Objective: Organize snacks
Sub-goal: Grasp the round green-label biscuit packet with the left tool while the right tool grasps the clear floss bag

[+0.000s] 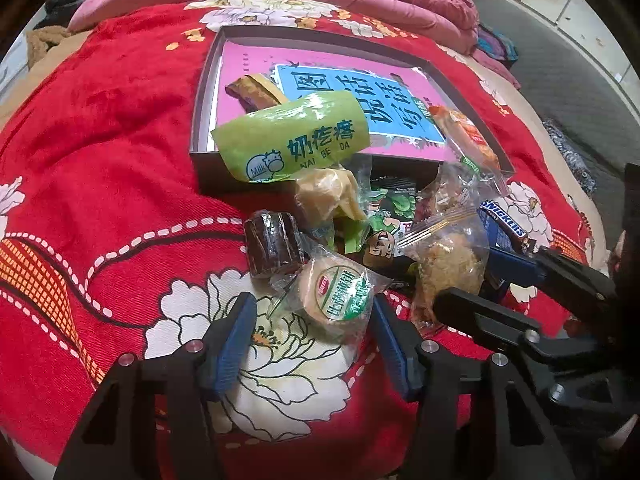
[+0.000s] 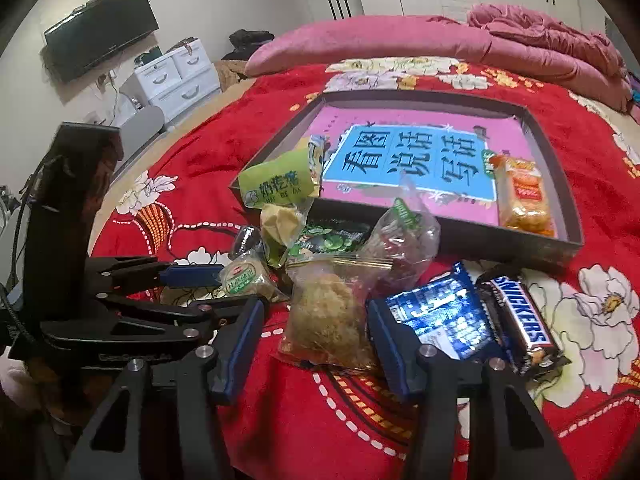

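A pile of wrapped snacks lies on a red floral bedspread in front of a shallow dark box (image 1: 200,152) (image 2: 440,98) lined with a pink and blue book. My left gripper (image 1: 314,322) is open, its blue pads either side of a round wrapped pastry (image 1: 336,300) (image 2: 242,278). My right gripper (image 2: 316,324) is open around a clear bag of golden floss snack (image 2: 324,320) (image 1: 448,264). A green milk-snack packet (image 1: 292,140) (image 2: 280,184) leans on the box's near wall. An orange cracker pack (image 2: 522,196) lies in the box.
A Snickers bar (image 2: 520,318) and a blue wrapped bar (image 2: 440,314) lie right of the right gripper. A dark round cake (image 1: 274,248), a yellow candy bag (image 1: 332,192) and a green-black packet (image 1: 394,204) sit in the pile. Pink bedding (image 2: 440,40) lies beyond the box.
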`<state>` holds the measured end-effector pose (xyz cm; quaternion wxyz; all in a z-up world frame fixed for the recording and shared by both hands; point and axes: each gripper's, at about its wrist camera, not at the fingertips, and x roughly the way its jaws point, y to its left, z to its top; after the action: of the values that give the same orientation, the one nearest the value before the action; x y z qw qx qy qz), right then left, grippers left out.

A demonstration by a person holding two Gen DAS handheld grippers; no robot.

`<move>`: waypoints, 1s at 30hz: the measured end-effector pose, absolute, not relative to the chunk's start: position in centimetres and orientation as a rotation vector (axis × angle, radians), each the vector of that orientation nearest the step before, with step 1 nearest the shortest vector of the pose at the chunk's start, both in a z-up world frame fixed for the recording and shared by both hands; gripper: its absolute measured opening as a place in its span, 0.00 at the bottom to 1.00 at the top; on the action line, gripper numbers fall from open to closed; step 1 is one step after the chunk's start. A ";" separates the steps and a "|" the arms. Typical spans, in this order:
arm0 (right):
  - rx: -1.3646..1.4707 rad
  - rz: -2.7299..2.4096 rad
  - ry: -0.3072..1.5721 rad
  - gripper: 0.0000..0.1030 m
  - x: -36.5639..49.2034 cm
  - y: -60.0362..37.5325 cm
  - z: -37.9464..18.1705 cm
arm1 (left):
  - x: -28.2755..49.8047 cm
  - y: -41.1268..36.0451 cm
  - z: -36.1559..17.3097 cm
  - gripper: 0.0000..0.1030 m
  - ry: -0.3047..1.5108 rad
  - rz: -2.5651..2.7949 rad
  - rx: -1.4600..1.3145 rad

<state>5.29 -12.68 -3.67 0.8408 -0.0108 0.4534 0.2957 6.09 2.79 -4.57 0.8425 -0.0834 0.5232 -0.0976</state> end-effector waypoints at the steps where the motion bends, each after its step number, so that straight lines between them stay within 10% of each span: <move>1: -0.025 0.624 0.962 0.51 5.4 -12.6 -3.8 | 6.1 2.8 -4.6 0.58 1.105 -0.208 -0.177; 30: 0.112 0.621 0.883 0.36 5.9 -15.7 -1.9 | 6.8 1.4 -4.5 0.50 1.121 -0.289 -0.240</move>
<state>5.90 -15.67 -1.86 0.8563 0.0532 0.4200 0.2956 6.80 1.39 -4.48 0.8303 -0.1133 0.5285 -0.1360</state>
